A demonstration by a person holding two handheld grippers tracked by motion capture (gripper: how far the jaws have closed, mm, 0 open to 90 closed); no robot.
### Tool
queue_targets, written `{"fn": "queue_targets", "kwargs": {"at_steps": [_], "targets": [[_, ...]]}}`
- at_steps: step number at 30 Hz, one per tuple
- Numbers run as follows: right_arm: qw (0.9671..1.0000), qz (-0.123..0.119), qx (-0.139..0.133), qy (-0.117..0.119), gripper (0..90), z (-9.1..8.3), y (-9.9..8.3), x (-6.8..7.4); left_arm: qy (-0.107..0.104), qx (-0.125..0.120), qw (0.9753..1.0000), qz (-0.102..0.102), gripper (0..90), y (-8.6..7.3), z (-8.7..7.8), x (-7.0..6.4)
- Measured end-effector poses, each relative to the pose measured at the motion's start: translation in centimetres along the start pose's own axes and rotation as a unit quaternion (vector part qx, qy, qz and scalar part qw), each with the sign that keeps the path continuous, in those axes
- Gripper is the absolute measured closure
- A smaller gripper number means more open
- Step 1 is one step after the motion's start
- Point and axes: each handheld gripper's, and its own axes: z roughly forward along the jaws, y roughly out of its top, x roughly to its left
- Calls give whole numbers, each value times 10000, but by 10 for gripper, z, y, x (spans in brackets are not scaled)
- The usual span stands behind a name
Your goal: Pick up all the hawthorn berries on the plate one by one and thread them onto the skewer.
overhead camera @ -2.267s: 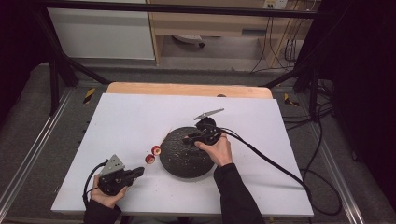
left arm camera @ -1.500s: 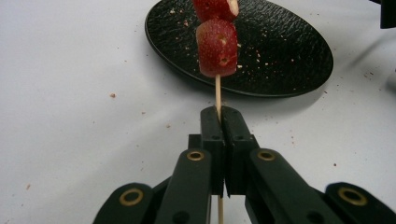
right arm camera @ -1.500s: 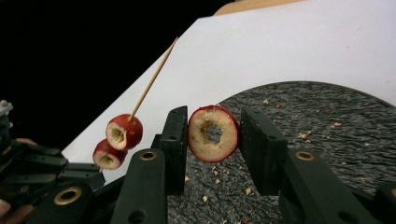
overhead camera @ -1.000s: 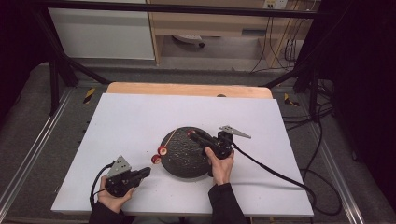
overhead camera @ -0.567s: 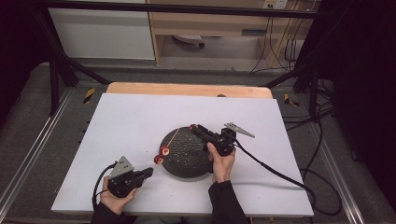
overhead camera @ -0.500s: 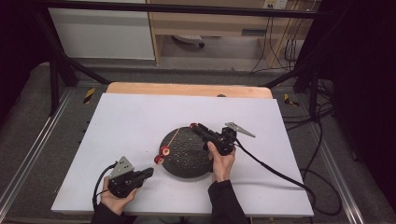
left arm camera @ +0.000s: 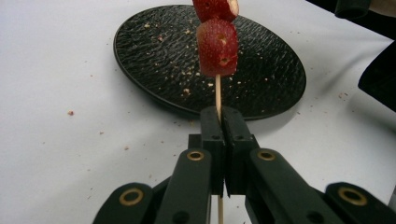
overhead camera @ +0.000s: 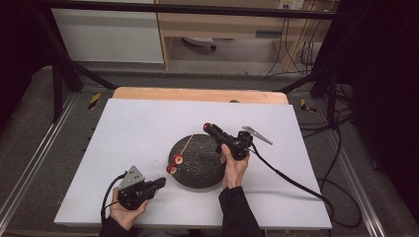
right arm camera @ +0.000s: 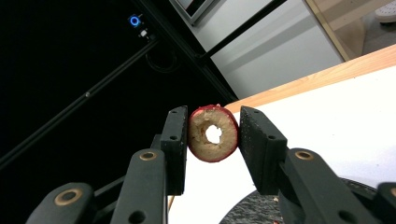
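Three fruit pieces (overhead camera: pixel 178 159), one skewer (left arm camera: pixel 217 95), one plate (overhead camera: pixel 200 174)

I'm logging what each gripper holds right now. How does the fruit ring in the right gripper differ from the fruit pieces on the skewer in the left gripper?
The fruit ring is a single loose slice between the right gripper's jaws; the two skewered pieces sit on a wooden skewer.

The ring is gripped directly; the left gripper pinches only the skewer, below the fruit.

The ring faces its pale, holed cut side; the skewered pieces show mostly red skin.

Both have red skin.
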Motion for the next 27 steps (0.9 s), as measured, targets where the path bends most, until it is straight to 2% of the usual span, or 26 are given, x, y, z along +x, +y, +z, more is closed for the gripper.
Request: {"fn": "queue_targets", "kwargs": {"at_steps": [19,27], "targets": [[9995,167,-273,70,636,1,1,-1,-28,-69,10000,41,882,13,15,-17],[9992,201,-326,72,636,2,1,-1,-33,-65,10000,27,882,13,18,-18]]}}
